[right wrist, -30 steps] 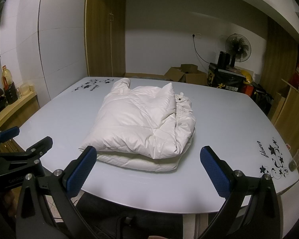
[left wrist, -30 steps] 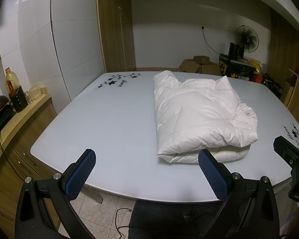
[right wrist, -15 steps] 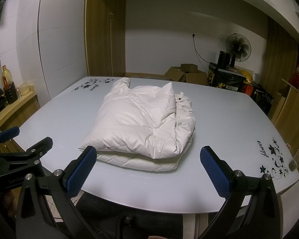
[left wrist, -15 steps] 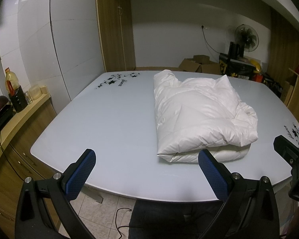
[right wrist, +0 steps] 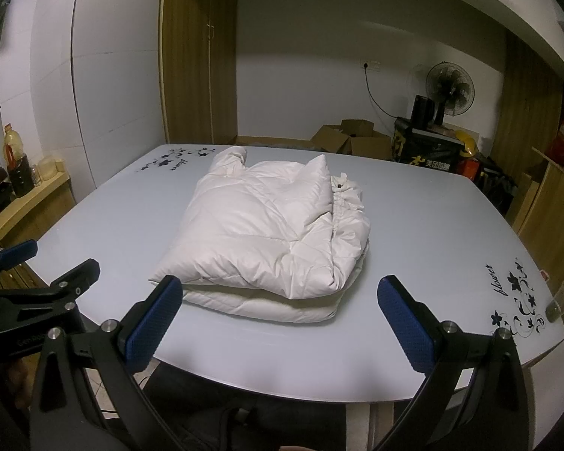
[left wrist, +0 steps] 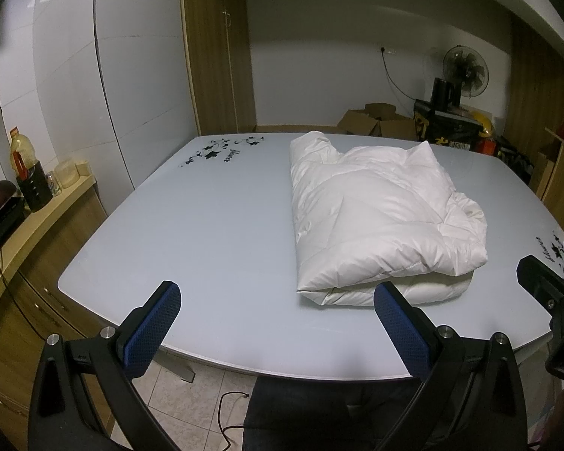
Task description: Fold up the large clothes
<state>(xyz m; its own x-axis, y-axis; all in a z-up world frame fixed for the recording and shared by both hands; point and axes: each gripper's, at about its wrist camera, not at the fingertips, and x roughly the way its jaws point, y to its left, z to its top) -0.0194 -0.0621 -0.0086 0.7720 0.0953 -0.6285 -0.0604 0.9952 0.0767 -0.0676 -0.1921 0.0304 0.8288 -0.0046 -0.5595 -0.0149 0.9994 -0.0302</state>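
Hovering grippers: left hand-held gripper [left wrist: 276, 325] and right hand-held gripper [right wrist: 280, 319] hang at the desk's near edge, both spread wide, holding nothing.
Desk [left wrist: 206, 233]: pale glass top with black flower prints.
Jacket [right wrist: 270, 240]: white puffy garment lies as a stacked bundle, at 12 o'clock from the right gripper, 1 o'clock from the left.
Progress: folding looks finished; perhaps only tidying remains.
Right view only: plastic cup [right wrist: 561, 300] at 3 o'clock.
Left view only: side counter's drawers [left wrist: 26, 300] at 9 o'clock.
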